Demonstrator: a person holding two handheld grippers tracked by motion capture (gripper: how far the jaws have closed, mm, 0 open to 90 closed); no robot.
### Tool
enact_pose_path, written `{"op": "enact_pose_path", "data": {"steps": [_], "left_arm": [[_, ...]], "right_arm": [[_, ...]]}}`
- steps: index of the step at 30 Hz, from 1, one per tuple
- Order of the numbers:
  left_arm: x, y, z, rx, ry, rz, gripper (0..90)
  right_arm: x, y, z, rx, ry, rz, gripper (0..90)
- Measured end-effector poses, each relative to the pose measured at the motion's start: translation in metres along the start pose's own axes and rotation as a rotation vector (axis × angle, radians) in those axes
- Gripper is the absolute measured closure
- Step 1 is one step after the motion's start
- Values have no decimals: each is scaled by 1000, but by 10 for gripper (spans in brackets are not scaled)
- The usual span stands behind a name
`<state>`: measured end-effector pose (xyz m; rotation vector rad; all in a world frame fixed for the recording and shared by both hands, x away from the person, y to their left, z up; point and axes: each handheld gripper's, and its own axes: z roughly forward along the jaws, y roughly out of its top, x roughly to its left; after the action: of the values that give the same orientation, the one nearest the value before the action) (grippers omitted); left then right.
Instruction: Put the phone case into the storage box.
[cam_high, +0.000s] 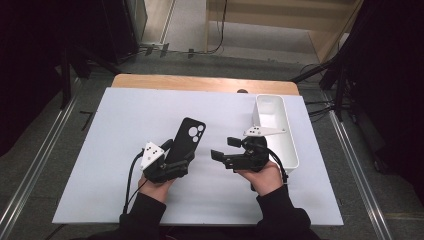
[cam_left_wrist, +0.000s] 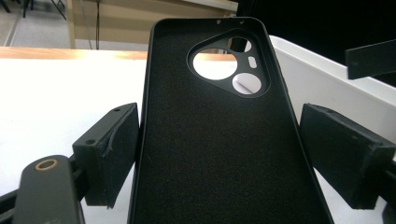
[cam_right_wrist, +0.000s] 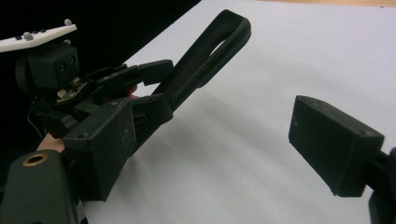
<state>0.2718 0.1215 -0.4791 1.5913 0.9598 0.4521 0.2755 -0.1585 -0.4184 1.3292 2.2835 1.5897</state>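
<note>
Left gripper (cam_high: 177, 161) clamped on the lower end of a black phone case (cam_high: 186, 137), one pad against each long edge; case lifted at a slant off the white table mat (cam_high: 125, 125), camera end pointing away from the person. From the left gripper view: soft dark lining of the case (cam_left_wrist: 219, 140) facing the camera, held between the two pads (cam_left_wrist: 109, 149), with a rounded cut-out near its top edge showing the mat through three openings. Just right of the case, in the same view, the long wall of a white plastic bin (cam_left_wrist: 327, 84), and one black jaw tip of the other gripper at the upper right.

Right gripper (cam_high: 223, 150) spread apart with nothing between, pointing toward the case from its right, near but not touching. From the right gripper view: case (cam_right_wrist: 210, 51) seen edge-on, thin and tilted, rising from the left gripper (cam_right_wrist: 135, 93); bare mat between the right gripper's pads (cam_right_wrist: 334, 140).

From the high view alone: bin (cam_high: 287, 145) lying lengthwise just right of the right gripper, well right of the case.
</note>
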Motion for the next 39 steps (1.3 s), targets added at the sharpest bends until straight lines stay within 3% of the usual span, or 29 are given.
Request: {"op": "enact_pose_path", "data": {"steps": [11, 18, 31, 36, 37, 39], "left_arm": [[-8, -7, 1, -23, 19, 13, 139], [-16, -9, -1, -60, 40, 57, 139], [-25, -14, 2, -80, 58, 91, 139], [-27, -15, 2, -88, 58, 88, 138], [-27, -15, 3, -91, 54, 80, 138], [-27, -15, 3, -94, 52, 76, 138]], "right_arm": [[0, 12, 9, 3, -1, 13, 133], [1, 17, 14, 5, 5, 14, 144], [-5, 20, 25, 19, 18, 43, 147], [-7, 21, 28, 22, 25, 58, 148], [-8, 22, 30, 25, 33, 64, 202], [-9, 22, 31, 31, 38, 68, 207]]}}
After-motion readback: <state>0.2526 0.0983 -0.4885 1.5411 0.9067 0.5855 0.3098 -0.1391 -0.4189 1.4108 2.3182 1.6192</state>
